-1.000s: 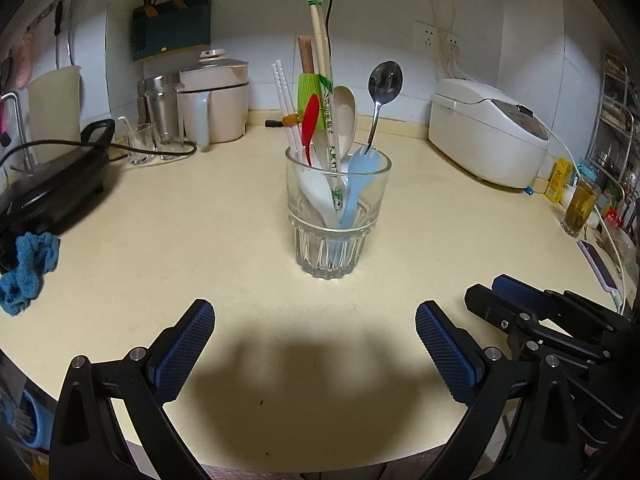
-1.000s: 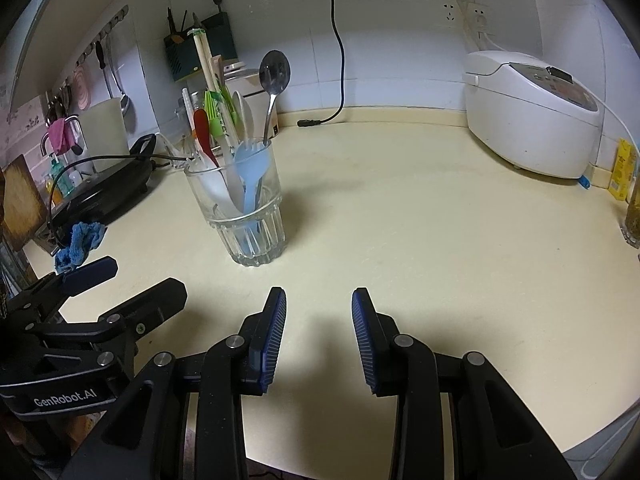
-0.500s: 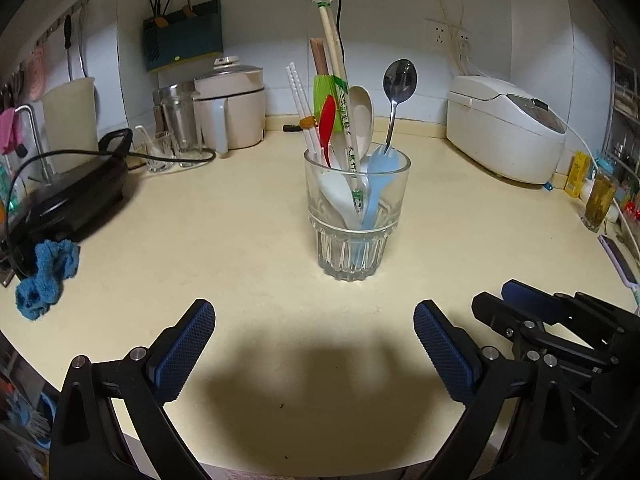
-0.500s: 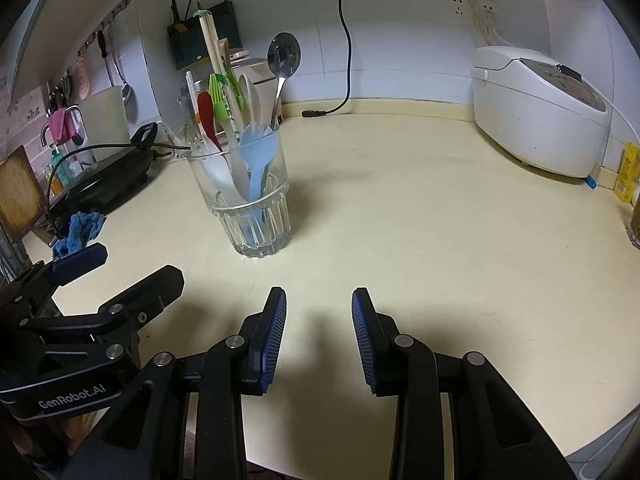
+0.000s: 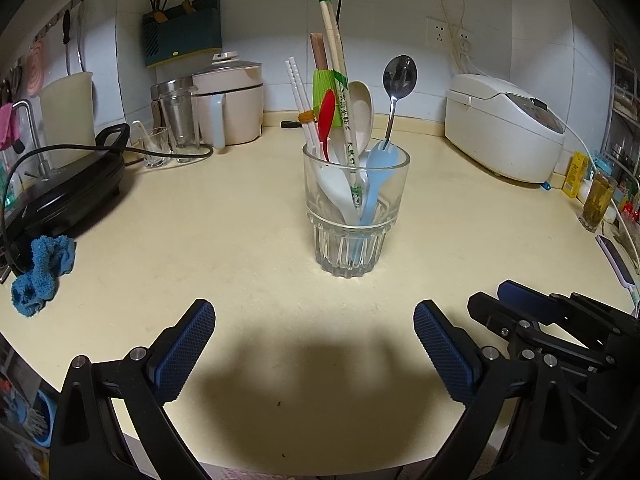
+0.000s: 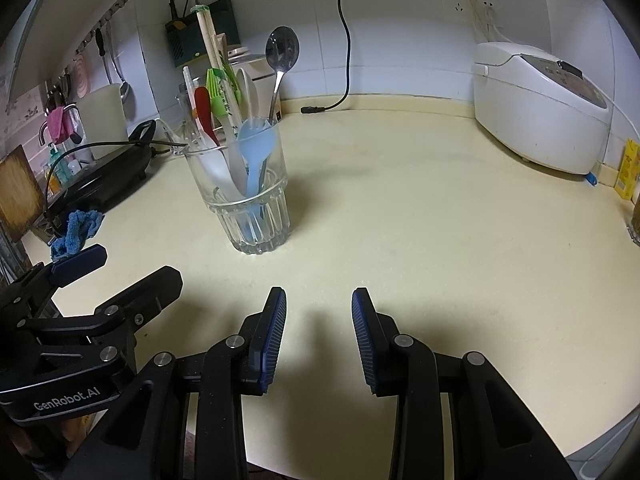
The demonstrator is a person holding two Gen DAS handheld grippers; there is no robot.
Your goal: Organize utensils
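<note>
A clear ribbed glass (image 5: 354, 216) stands upright on the cream countertop (image 5: 240, 220). It holds several utensils: a metal spoon (image 5: 398, 80), a light blue spork (image 5: 378, 172), a red spoon (image 5: 326, 118), a green brush, wrapped chopsticks (image 5: 336, 52) and white straws. The glass also shows in the right wrist view (image 6: 248, 200), ahead and to the left. My left gripper (image 5: 314, 348) is wide open and empty, short of the glass. My right gripper (image 6: 319, 332) is partly open and empty near the counter's front edge.
A black electric griddle (image 5: 64, 188) with its cord and a blue cloth (image 5: 42, 272) lie at the left. A white rice cooker (image 5: 504, 128) stands at the right. A beige cooker, small glasses and a wall rack sit at the back. A glass of tea (image 5: 598, 200) stands far right.
Both wrist views have shifted a little: the glass has drifted slightly right in them and looks a bit nearer. The jaws have kept their openings.
</note>
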